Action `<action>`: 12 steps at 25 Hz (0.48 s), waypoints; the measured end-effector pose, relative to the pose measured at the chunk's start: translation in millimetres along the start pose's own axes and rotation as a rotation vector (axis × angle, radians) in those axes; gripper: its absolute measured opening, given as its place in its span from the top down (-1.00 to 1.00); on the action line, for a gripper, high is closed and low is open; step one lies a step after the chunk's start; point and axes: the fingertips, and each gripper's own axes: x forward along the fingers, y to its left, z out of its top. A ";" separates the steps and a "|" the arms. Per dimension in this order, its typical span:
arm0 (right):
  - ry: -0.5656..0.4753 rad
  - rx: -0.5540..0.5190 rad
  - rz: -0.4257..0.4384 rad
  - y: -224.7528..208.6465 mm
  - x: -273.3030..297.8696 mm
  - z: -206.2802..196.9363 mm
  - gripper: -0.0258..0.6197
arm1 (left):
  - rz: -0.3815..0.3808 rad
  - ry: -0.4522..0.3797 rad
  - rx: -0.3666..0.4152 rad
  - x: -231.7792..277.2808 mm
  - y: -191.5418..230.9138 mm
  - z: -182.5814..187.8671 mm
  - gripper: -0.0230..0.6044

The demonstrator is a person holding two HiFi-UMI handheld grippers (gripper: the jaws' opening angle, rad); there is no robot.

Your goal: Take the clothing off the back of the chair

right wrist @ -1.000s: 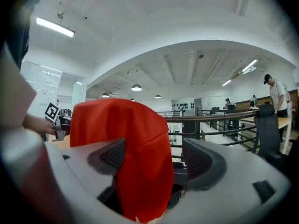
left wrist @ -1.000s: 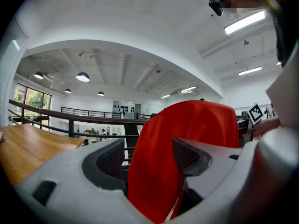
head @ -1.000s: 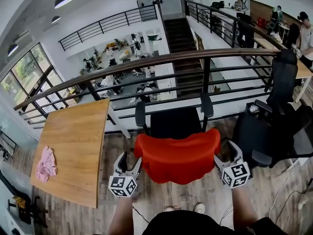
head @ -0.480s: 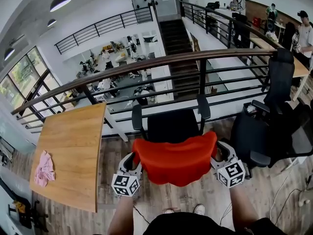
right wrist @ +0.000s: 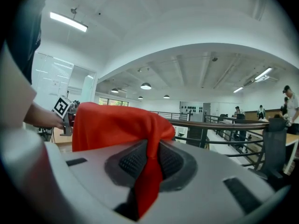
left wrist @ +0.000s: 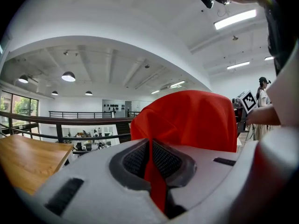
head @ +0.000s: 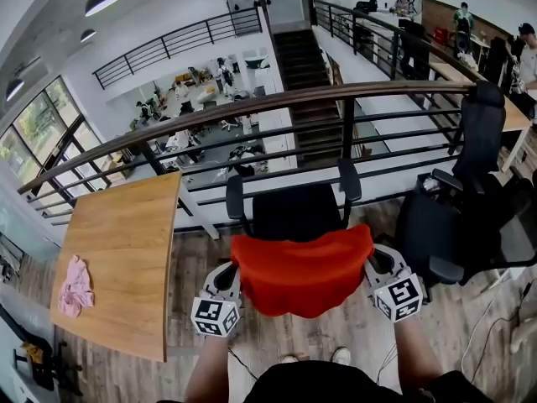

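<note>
- Between the jaws of the left hand-held gripper, a fold of the red clothing is being pinched. The jaws are standing together on the fabric, near the garment's left edge.
- On the opposite side, the right hand-held gripper is closing its jaws. A fold of the same fabric is sitting between its pads and is already looking squeezed.
- Both tools are pointing almost level and are taking the two far ends. I think this is because a hold on both sides is keeping the wide garment spread, so it can rise evenly over the backrest.
- The red clothing is hanging over the back of the black chair, covering its top and draping down toward the person.
- By my judgement, the grasp is just being finished, and the lifting off is not yet done.
- To the left, a wooden counter is carrying a pink cloth, well apart from the chair.
- Behind the chair, a railing is running across.
</note>
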 end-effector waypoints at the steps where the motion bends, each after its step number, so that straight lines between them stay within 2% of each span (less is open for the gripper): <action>1: -0.002 0.002 -0.008 -1.4 -2.5 1.9 0.75 | 0.002 -0.005 0.003 -2.7 0.5 3.2 0.84; 6: -0.047 0.024 -0.066 -11.4 -13.2 15.0 0.75 | 0.011 -0.035 0.035 -11.8 2.0 18.2 0.84; 12: -0.118 0.022 -0.133 -16.1 -30.9 46.6 0.75 | 0.017 -0.128 0.075 -28.5 -3.5 53.6 0.85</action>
